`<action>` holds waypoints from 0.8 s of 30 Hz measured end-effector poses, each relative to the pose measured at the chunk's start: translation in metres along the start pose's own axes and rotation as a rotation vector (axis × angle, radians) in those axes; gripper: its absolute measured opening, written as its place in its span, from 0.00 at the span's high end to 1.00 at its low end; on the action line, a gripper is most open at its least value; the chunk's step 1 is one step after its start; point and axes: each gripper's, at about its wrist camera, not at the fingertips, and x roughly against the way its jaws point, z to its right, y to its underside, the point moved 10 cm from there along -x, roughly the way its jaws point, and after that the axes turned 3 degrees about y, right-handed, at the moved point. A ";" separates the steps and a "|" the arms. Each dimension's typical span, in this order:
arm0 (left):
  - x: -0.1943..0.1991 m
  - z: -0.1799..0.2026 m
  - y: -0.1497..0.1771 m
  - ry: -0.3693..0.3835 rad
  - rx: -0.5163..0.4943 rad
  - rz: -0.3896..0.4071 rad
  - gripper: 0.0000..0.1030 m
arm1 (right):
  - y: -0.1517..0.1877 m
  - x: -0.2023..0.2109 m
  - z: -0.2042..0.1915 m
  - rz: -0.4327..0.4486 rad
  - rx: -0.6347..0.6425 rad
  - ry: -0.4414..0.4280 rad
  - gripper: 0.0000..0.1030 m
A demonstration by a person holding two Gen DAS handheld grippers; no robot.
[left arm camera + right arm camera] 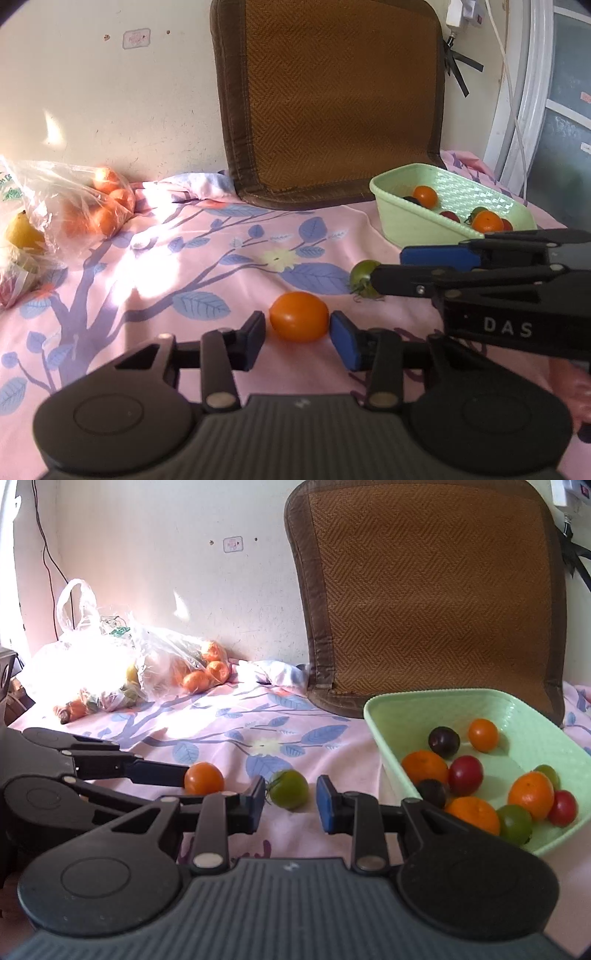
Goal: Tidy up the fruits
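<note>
An orange tomato [299, 316] lies on the pink floral cloth between the open jaws of my left gripper [297, 332]; the pads stand close on either side, apart from it. It also shows in the right wrist view [204, 778], beside the left gripper's fingers [159, 771]. A green tomato [288, 788] lies just ahead of my open right gripper [290, 805], between its fingertips. It also shows in the left wrist view [364, 277], half hidden by the right gripper's fingers [402, 286]. A light green basket [391, 709] at the right holds several fruits: orange, red, dark purple and green.
A clear plastic bag [122, 664] with oranges and other produce lies at the back left by the wall. A brown woven cushion [424, 590] leans on the wall behind the basket. The pink cloth [184, 266] covers the surface.
</note>
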 end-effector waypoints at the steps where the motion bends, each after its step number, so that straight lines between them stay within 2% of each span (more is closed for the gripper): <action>1: 0.000 0.000 0.000 0.006 0.008 0.002 0.65 | -0.001 -0.004 0.001 -0.004 -0.008 -0.001 0.67; 5: 0.002 0.002 0.000 -0.001 0.002 0.004 0.66 | 0.000 -0.020 0.001 -0.040 -0.053 -0.036 0.60; 9: 0.010 0.009 0.003 0.013 0.007 0.003 0.66 | 0.004 -0.022 -0.004 -0.061 -0.055 -0.039 0.62; 12: 0.026 0.021 0.008 0.031 0.001 0.021 0.66 | 0.002 0.001 -0.003 -0.008 -0.078 -0.045 0.63; 16: 0.052 0.051 0.024 0.078 -0.005 0.036 0.66 | 0.011 0.049 0.008 0.070 -0.084 -0.003 0.63; 20: 0.068 0.084 0.044 0.123 -0.025 0.034 0.66 | 0.045 0.090 0.028 0.082 -0.132 0.049 0.63; 24: 0.072 0.111 0.060 0.160 -0.033 0.026 0.66 | 0.075 0.110 0.043 0.063 -0.188 0.090 0.63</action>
